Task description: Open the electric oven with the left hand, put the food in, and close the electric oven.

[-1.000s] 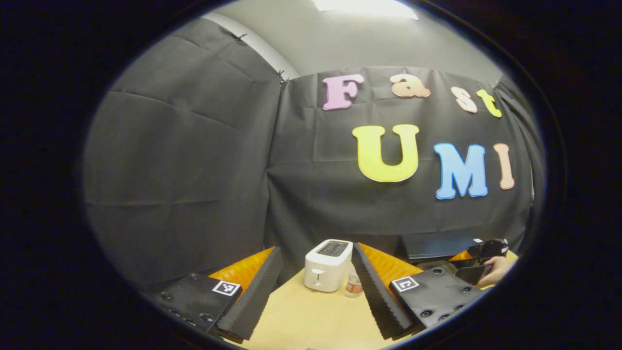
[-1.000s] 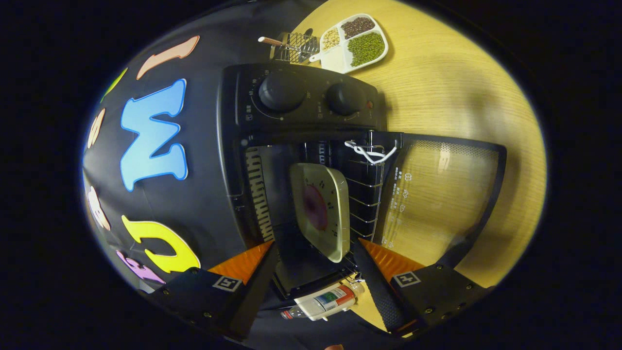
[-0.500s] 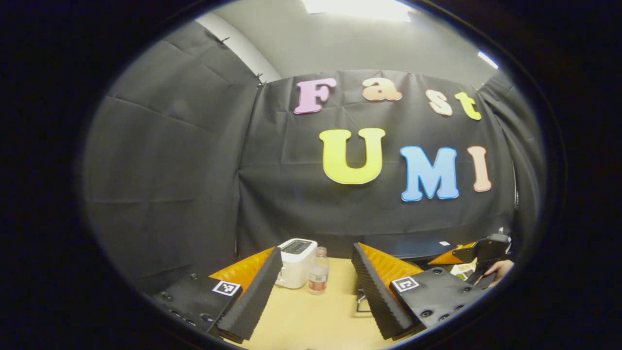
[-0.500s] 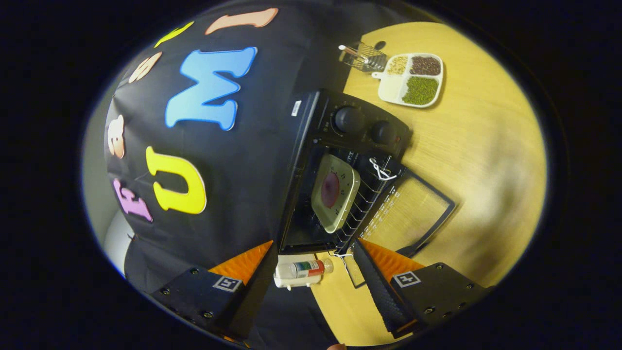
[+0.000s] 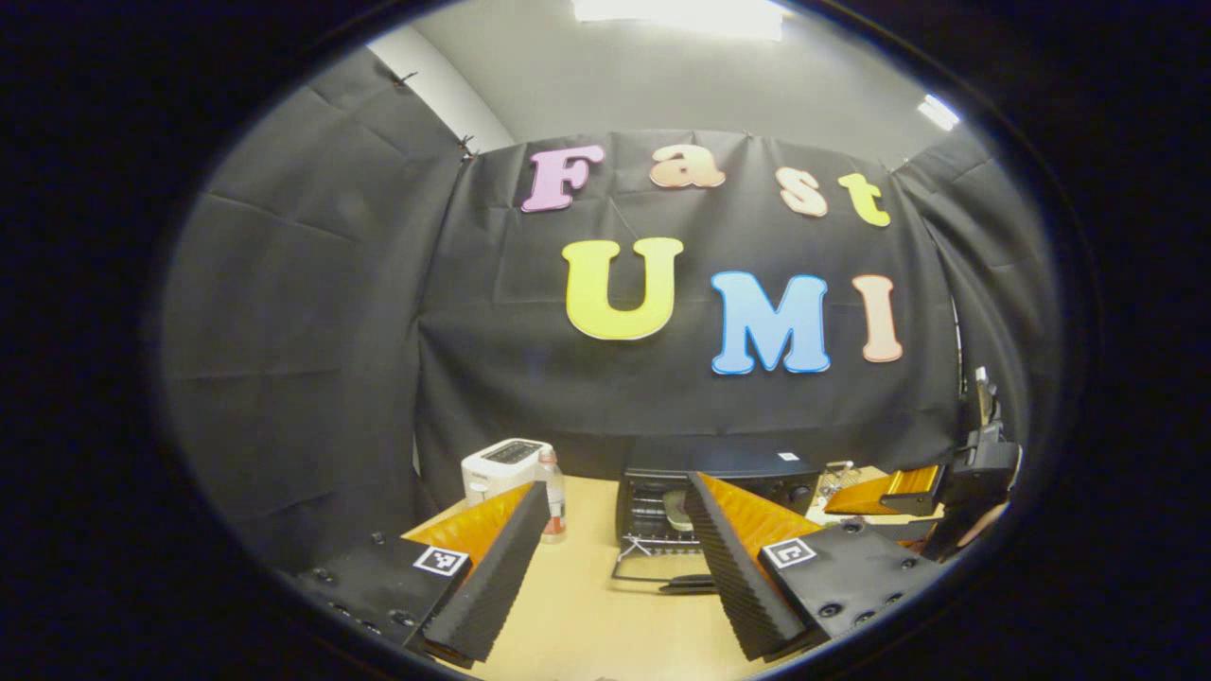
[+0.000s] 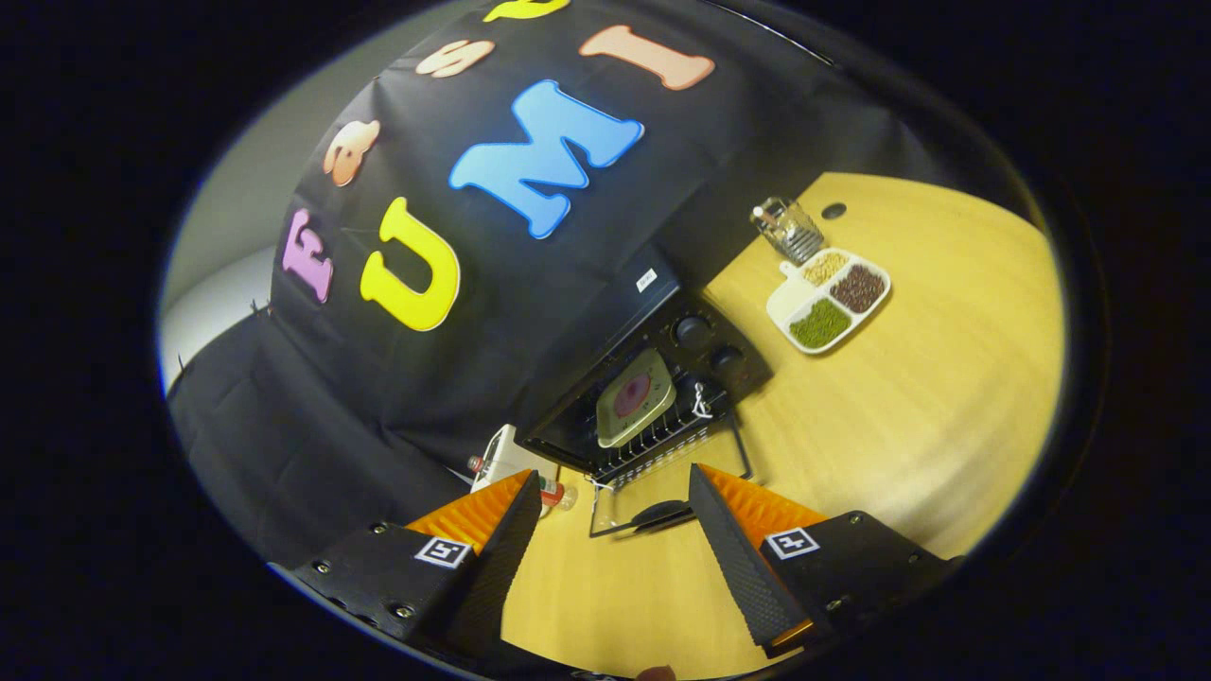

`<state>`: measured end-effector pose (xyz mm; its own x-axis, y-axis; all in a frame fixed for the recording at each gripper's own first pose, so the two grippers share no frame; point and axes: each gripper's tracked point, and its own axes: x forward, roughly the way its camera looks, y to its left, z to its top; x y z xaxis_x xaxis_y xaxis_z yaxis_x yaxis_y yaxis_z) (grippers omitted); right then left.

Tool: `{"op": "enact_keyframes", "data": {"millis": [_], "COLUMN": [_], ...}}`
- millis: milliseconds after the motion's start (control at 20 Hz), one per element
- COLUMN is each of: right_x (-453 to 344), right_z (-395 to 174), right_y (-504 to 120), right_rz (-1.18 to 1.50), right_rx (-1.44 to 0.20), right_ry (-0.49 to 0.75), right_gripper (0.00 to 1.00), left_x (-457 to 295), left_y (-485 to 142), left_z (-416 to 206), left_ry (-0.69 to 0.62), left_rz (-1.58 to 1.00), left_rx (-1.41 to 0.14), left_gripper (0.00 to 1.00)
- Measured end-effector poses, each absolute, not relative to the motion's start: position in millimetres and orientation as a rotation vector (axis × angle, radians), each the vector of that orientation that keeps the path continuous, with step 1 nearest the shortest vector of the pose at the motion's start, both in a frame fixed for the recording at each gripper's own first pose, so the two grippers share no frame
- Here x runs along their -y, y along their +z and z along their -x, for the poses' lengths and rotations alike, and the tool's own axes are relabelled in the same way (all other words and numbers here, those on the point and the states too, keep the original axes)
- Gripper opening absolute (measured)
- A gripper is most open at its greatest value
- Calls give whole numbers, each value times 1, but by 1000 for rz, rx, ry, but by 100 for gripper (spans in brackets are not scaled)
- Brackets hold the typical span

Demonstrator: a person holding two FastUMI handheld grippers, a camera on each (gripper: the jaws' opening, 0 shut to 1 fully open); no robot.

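So both tools are let go, w/ nothing between the fingers. Left tool has its fingers spread wide, and right tool too.

Straight ahead of the left tool, a bit to its right, sits the electric oven on the tabletop. Its door is folded down flat toward the tool. Left tool's right finger covers part of the oven front, so the knobs are hard to see there. Plate of food is inside the oven, but only a small pale bit peeks out past the finger.

From the right tool view, the oven lies ahead and looks tilted. Plate is resting on the wire rack inside, w/ a dark red food patch in the middle; can't tell what food it is. Door handle is a dark blob just past the fingertips, partly cut off by the right finger.

Left of the oven stand a white toaster and a small bottle; in the right tool view both are mostly hidden behind its left finger. Right of the oven are a split dish of beans and a wire basket, well apart from the tool.

Far right in the left tool view, the right tool is seen side-on, its lower part cut off at the edge.
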<state>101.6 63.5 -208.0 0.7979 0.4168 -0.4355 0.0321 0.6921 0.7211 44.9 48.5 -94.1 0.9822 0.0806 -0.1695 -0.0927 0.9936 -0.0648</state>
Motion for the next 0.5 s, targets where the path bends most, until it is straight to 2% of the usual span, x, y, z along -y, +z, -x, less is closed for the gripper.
{"op": "enact_keyframes", "data": {"millis": [50, 500], "right_x": [-50, 46], "right_z": [-92, -44], "right_y": [-204, -164], "right_rz": [-737, -273], "right_rx": [-603, -386], "right_ry": [232, 247], "right_gripper": [97, 98], "left_x": [-40, 29], "left_y": [-95, -144], "left_z": [-42, -31], "left_ry": [78, 9], "left_rz": [66, 2], "left_rx": [-168, -251], "left_gripper": [100, 100]}}
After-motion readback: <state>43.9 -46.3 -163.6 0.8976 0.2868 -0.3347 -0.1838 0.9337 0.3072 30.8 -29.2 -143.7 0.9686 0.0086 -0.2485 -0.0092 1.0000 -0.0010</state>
